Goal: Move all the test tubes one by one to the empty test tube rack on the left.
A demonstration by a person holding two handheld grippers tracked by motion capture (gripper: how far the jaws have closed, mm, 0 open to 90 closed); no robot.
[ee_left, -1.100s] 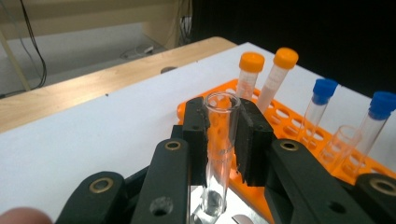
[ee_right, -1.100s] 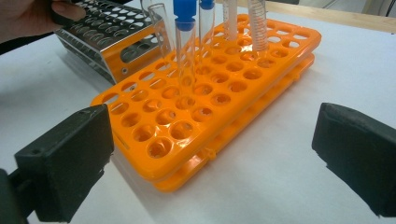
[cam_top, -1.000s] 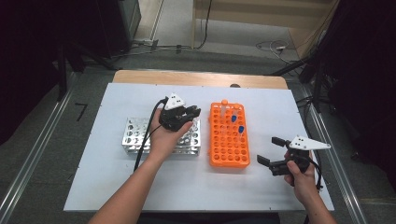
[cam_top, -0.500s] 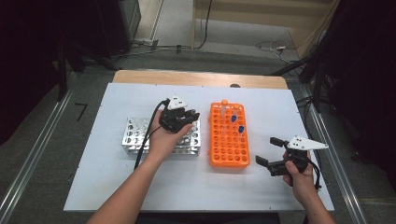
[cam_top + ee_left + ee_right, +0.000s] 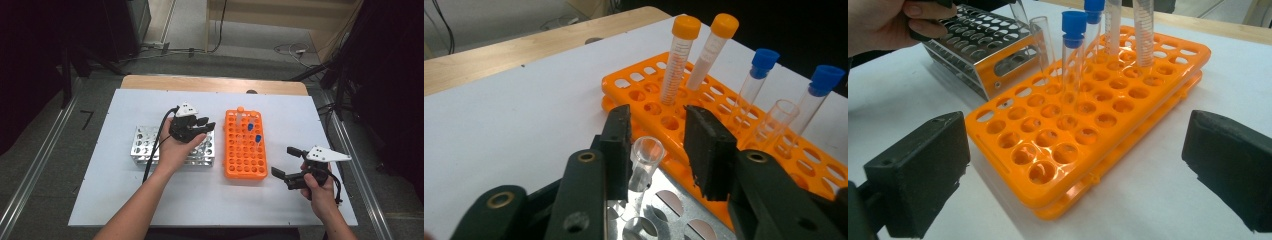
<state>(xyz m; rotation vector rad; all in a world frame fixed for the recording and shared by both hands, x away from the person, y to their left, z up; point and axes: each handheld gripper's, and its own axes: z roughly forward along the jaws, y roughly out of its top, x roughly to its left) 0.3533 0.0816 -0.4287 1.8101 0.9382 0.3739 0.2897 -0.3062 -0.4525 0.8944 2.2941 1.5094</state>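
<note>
At 5 o'clock on the surface [image 5: 210,200], the right hand-held gripper [image 5: 289,162] hangs spread, empty. At 10 o'clock, the left hand-held gripper [image 5: 658,142] has just been opening: the clear tube [image 5: 644,162] stands released in the metal rack [image 5: 142,147], so that placement looks done. Beyond, the orange rack [image 5: 245,162].

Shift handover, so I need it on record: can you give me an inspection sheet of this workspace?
Surface: white tabletop, bare around the racks.
Job's things: uncapped clear tube standing in the metal rack; orange plastic rack holds two orange-capped, two blue-capped and one open tube.
Clutter: nothing seen.
Grippers: left gripper jaws just opening, tube between them, right pad apart; right gripper open, empty.
Cables: black cable trails from the left gripper.
Surroundings: floor cables, dark equipment.
</note>
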